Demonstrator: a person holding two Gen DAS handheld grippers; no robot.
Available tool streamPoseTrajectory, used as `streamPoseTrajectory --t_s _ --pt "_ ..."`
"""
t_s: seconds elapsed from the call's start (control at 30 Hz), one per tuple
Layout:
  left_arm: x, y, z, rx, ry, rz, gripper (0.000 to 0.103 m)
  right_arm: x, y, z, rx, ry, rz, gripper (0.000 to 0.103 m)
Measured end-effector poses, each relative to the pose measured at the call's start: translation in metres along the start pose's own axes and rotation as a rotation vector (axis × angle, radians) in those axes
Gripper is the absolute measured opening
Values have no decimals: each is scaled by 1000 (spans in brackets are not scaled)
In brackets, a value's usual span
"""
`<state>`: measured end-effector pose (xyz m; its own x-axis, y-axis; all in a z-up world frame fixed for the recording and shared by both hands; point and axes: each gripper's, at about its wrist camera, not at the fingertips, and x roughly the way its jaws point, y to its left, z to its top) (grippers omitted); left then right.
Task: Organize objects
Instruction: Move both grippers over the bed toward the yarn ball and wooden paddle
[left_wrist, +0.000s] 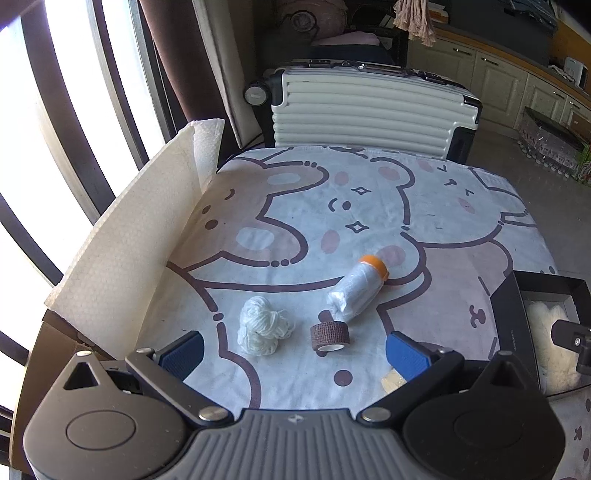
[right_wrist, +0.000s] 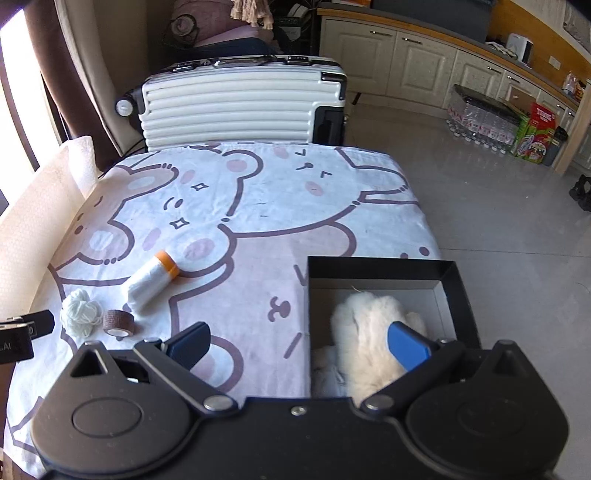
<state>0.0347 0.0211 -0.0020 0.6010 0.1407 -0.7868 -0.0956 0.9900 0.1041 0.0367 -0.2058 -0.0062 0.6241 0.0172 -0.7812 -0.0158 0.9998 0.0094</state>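
Note:
A white yarn ball (left_wrist: 263, 329), a brown bandage roll (left_wrist: 330, 335) and a plastic-wrapped roll with an orange cap (left_wrist: 360, 291) lie on the bear-print tablecloth (left_wrist: 332, 206). My left gripper (left_wrist: 295, 354) is open and empty, just in front of the yarn and the bandage roll. In the right wrist view the same yarn (right_wrist: 80, 317), bandage roll (right_wrist: 118, 324) and orange-capped roll (right_wrist: 151, 281) lie at the left. My right gripper (right_wrist: 299, 349) is open and empty over the near left wall of a black box (right_wrist: 384, 271) that holds a white fluffy item (right_wrist: 364, 332).
A white ribbed suitcase (left_wrist: 369, 107) stands behind the table's far edge. White paper sheet (left_wrist: 140, 236) rises along the table's left edge by the window. The black box (left_wrist: 517, 317) sits at the table's right front. Tiled floor lies right of the table.

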Motion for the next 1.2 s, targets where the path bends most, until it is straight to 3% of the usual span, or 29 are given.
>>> streamPoseTrajectory --t_s 0.37,0.5,0.9,1.2 --pt "2 11 0 -11 -1 17 103 3 15 1 -9 4 21 103" --pt "2 13 1 -9 -12 23 103 6 15 2 21 16 65 103" --pt "15 41 6 -90 2 61 103 15 40 4 -58 27 103 103" --pt "34 64 9 -149 37 26 103 27 54 6 -110 30 164 103"
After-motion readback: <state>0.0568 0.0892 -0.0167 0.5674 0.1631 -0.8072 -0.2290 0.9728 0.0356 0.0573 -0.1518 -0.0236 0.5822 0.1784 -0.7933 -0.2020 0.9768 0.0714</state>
